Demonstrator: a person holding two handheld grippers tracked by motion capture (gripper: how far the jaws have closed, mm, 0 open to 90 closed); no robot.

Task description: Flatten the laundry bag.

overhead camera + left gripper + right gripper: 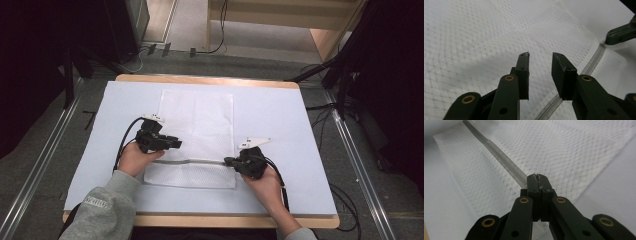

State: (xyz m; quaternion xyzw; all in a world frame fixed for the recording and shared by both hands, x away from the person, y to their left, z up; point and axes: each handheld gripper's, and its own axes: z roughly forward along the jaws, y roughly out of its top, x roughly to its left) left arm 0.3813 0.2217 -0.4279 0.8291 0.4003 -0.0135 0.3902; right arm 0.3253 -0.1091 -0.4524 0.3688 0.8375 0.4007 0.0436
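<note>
Right claw pinches the zipper's end, running left-right; left claw open.

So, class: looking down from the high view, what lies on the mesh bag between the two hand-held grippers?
The bag's grey zipper strip runs across the white mesh bag from the left hand-held gripper to the right hand-held gripper, which pinches its end.

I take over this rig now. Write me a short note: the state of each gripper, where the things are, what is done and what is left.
Left gripper: open, nothing between its pads, above the white mesh zip bag.
Right gripper: shut on the bag's grey zipper strip at its right end.
The bag lies flat on the pale blue table mat, its zipper near the front edge.
Done: the right end is gripped.
Left, probably: work the zipper; how far it is closed is unclear.
</note>
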